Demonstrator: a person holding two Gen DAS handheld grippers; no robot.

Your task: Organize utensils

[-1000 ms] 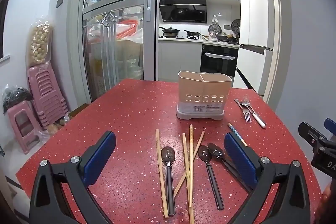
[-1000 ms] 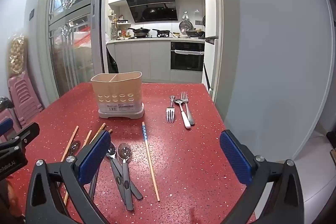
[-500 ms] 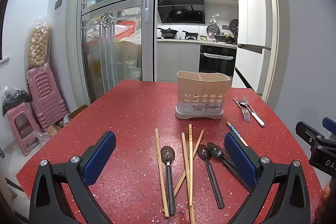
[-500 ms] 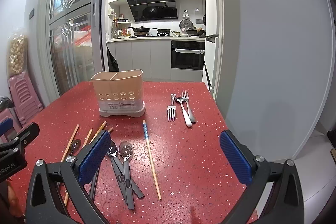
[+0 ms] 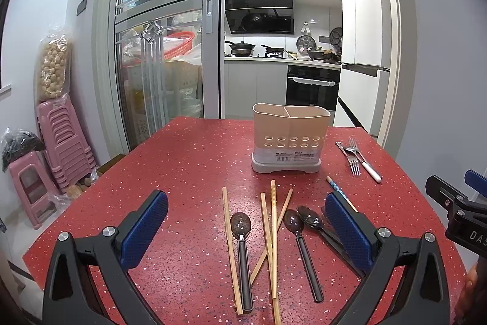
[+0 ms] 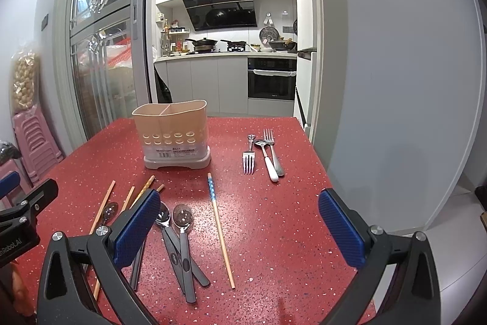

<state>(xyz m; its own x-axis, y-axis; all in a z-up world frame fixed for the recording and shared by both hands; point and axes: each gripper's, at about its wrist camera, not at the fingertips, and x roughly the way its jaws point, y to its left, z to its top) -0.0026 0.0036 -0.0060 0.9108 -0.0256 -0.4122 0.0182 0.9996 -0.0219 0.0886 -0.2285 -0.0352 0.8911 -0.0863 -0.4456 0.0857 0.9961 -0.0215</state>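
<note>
Both your grippers hang wide apart over the near end of the table [image 5: 182, 166] and neither has hold of anything: the left gripper [image 5: 246, 226] frames the chopsticks [image 5: 274, 236] and dark spoons [image 5: 242, 245], the right gripper [image 6: 239, 223] frames the patterned chopstick [image 6: 219, 229]. The holder [image 5: 290, 139] stands empty at the far middle, with the forks [image 6: 263, 153] lying to its right.

Watch the crossed chopsticks: if you close on one where it overlaps another, you probably lift or flick its neighbour off the table. The thin sticks lie flat on a hard top, so a shallow pinch may slip. The two spoons [image 6: 178, 236] beside the right gripper's left finger [image 6: 137, 226] overlap too. The holder looks light; a hard drop-in could tip it.
</note>
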